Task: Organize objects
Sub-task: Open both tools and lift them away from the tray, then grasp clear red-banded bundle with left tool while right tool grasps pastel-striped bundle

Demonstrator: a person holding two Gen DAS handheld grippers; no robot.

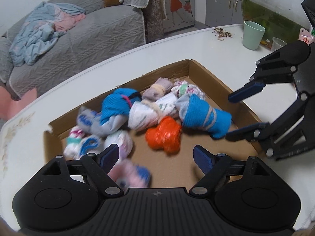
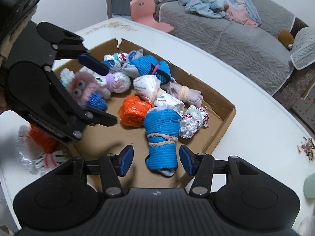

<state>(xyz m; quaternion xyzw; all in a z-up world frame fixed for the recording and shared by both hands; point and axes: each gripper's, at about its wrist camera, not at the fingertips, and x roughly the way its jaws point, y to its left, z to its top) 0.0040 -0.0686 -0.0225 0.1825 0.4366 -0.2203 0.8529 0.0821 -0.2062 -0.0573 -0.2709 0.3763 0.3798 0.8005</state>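
A shallow cardboard box (image 1: pixel 208 74) (image 2: pixel 226 116) on the white table holds several rolled sock bundles and an orange bundle (image 1: pixel 163 133) (image 2: pixel 133 112). My left gripper (image 1: pixel 156 157) (image 2: pixel 102 90) stands open over the box's near-left part. A fuzzy pink toy with button eyes (image 1: pixel 130 175) (image 2: pixel 84 88) lies in the box under it, and the pads do not press on it. My right gripper (image 2: pixel 156 159) (image 1: pixel 231 116) is open astride a blue sock roll tied with braided cord (image 2: pixel 161 143) (image 1: pixel 204 118). A gap shows on both sides of the roll, which rests on the box floor.
Outside the box, by its left wall, lie an orange bundle (image 2: pixel 43 137) and a striped bundle (image 2: pixel 47 161). A green cup (image 1: pixel 253 35), a glass fish tank (image 1: pixel 275 9) and seed shells (image 1: pixel 222 33) stand at the table's far right. A grey sofa (image 1: pixel 78 39) is beyond the table.
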